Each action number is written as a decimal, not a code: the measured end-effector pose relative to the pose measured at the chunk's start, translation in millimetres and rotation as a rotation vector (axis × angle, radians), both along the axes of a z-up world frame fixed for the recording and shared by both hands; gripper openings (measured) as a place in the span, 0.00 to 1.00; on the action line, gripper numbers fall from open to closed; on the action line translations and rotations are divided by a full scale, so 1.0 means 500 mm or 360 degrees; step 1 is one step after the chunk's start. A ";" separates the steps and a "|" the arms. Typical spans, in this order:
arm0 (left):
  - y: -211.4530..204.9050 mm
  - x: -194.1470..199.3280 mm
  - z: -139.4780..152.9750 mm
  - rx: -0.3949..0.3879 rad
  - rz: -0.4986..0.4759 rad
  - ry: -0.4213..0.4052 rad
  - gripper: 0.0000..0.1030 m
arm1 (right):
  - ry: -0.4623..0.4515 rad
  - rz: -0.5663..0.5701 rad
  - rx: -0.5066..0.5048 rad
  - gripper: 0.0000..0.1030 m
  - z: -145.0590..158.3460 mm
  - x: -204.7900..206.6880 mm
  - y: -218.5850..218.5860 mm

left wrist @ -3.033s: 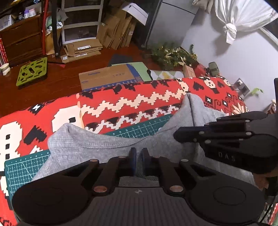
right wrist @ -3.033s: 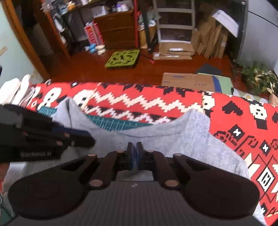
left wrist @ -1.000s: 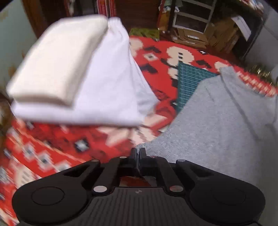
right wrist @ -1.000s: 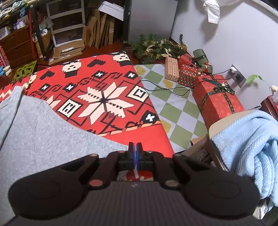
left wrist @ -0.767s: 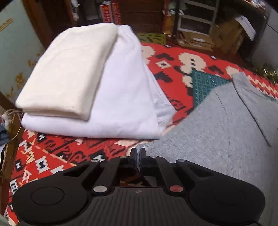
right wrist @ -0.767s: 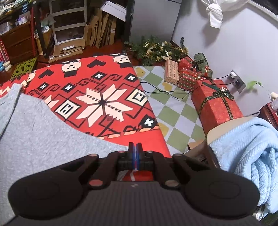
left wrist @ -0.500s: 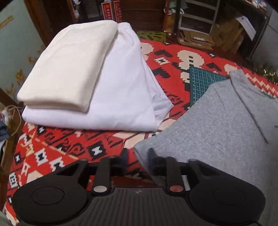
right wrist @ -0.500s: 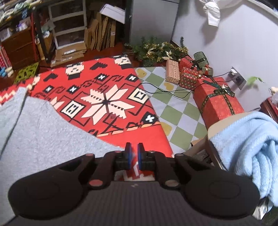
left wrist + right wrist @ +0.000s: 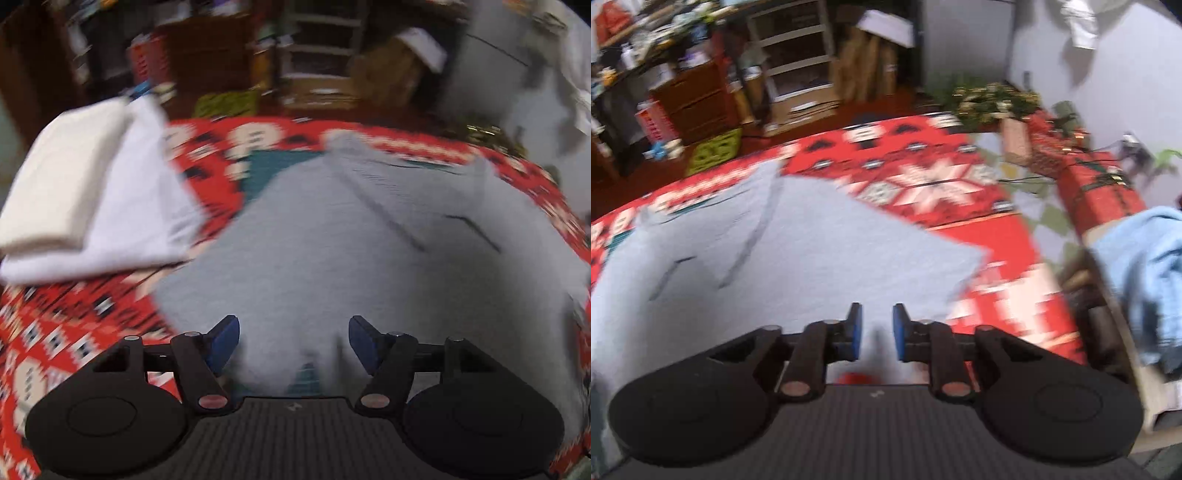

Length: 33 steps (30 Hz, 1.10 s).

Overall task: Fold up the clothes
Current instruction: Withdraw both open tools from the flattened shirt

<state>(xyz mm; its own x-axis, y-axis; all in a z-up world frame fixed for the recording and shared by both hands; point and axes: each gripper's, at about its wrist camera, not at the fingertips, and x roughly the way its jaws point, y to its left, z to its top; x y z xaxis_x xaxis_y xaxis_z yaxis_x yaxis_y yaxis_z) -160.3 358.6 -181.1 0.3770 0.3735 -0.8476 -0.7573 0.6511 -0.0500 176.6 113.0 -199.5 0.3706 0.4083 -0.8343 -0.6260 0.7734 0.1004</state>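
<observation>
A grey garment [image 9: 362, 258] lies spread flat on the red patterned cloth [image 9: 74, 332], with a fold line running across it. My left gripper [image 9: 293, 338] hangs over its near left part, jaws opening wide, nothing pinched between the blue pads [image 9: 221, 341]. In the right wrist view the same grey garment [image 9: 783, 258] fills the left half. My right gripper [image 9: 877, 330] is above its near right corner, jaws opening, with a gap between the pads and no cloth gripped. Both views are blurred by motion.
A stack of folded cream and white clothes [image 9: 85, 192] sits at the left on the red cloth. A green cutting mat [image 9: 273, 166] shows under the garment's far edge. A light blue towel [image 9: 1145, 273] hangs over a chair at right, with wrapped gift boxes [image 9: 1100, 184] on the floor beyond.
Both grippers were shut on the garment's near corners; the jaws have spread and let the cloth go. Both have pulled back and risen, swinging inward over the garment.
</observation>
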 end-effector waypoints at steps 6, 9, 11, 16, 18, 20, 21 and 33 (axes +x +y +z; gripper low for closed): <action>-0.030 0.013 -0.032 0.0076 -0.0094 -0.0143 0.62 | -0.0096 0.0244 0.0099 0.35 -0.016 -0.085 0.085; -0.036 -0.005 -0.051 0.0148 -0.0114 -0.0240 0.60 | -0.0153 0.0337 0.0145 0.35 -0.023 -0.117 0.103; -0.050 -0.030 -0.055 0.0195 -0.0121 -0.0372 0.60 | -0.0191 0.0369 0.0200 0.34 -0.023 -0.138 0.094; -0.114 -0.103 -0.054 0.0391 -0.0130 -0.0549 0.58 | -0.0454 0.0451 0.0349 0.29 -0.022 -0.187 0.029; -0.143 -0.133 -0.036 0.0441 -0.0099 -0.0560 0.57 | -0.0506 0.0453 0.0432 0.28 -0.016 -0.210 -0.014; -0.163 -0.157 -0.010 0.0401 -0.0057 -0.0522 0.56 | -0.0497 0.0433 0.0475 0.28 -0.005 -0.228 -0.066; -0.172 -0.168 0.005 0.0379 -0.0051 -0.0500 0.56 | -0.0464 0.0405 0.0457 0.28 0.002 -0.233 -0.086; -0.266 -0.247 0.059 0.0375 -0.0171 -0.0487 0.42 | -0.0457 0.0430 0.0490 0.27 0.046 -0.346 -0.271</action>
